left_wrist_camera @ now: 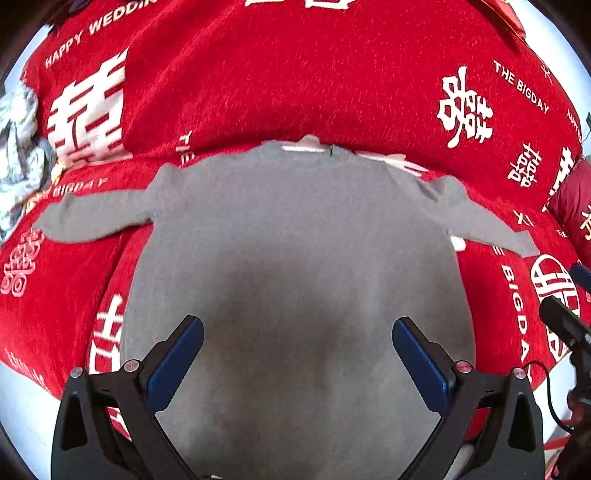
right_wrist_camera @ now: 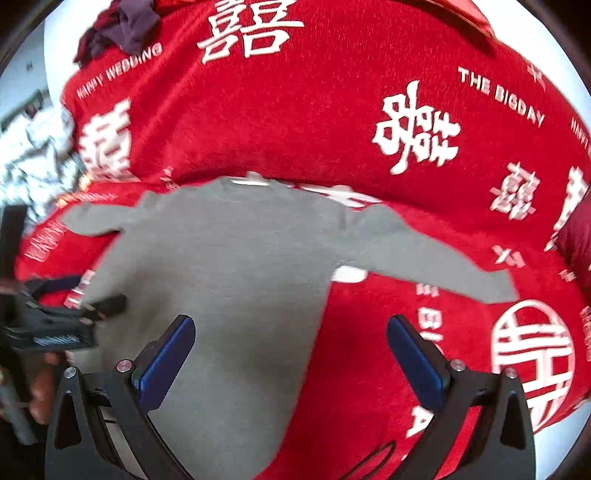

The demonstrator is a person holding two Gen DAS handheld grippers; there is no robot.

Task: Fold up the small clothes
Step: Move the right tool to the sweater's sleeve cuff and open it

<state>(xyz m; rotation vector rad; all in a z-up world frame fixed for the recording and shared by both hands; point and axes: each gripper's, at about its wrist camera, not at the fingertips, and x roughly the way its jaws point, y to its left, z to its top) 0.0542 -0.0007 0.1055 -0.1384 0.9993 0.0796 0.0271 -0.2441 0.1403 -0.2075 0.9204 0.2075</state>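
Two sets of tongs, both mine, hang spread apart over a flat grey long-sleeved knit sweater (left_wrist_camera: 295, 236): my left gripper (left_wrist_camera: 297, 356) above its body, my right gripper (right_wrist_camera: 291, 354) over its right edge, gripping nothing. Sleeves are stretched out sideways, neckline away from me. Beneath lies a red fuzzy blanket with white wedding characters (left_wrist_camera: 277, 81). Only my right view shows a heap of dark purple clothes (right_wrist_camera: 122, 26) at the blanket's far corner. Crumpled white patterned fabric (left_wrist_camera: 18, 147) sits leftward.
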